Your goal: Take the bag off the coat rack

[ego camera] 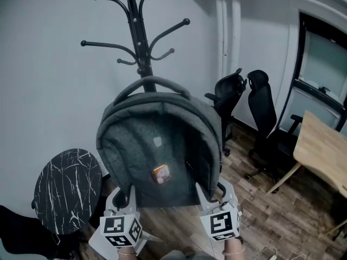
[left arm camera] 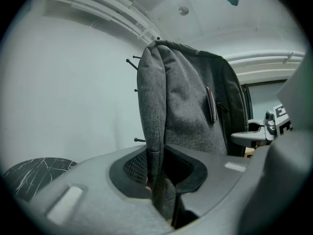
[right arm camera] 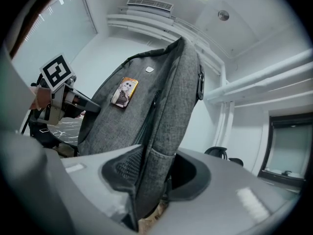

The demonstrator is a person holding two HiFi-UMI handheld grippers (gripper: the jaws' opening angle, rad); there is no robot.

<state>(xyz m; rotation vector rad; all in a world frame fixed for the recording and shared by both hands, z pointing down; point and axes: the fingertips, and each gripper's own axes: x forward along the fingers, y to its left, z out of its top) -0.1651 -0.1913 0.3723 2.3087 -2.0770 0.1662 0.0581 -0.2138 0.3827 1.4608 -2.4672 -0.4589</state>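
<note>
Head view: grey backpack (ego camera: 157, 156) held upright in front of the coat rack (ego camera: 140, 31), pinched at both lower sides.
Left gripper (ego camera: 129, 195) and right gripper (ego camera: 209, 194) each have their jaws clamped on a fabric edge. The top handle (ego camera: 150, 82) lies at the pole; whether it is hooked is unclear. There is open room toward the person, with a marble side table (ego camera: 68, 191) to the left.

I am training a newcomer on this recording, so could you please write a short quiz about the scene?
1. True or false: the left gripper and the right gripper are each shut on the grey backpack.
2. What stands at the lower left of the head view? A. a round black marbled table B. a red stool C. a bin
3. Fill in: the coat rack is coloured ____.
Key: 1 true; 2 A; 3 black.
</note>
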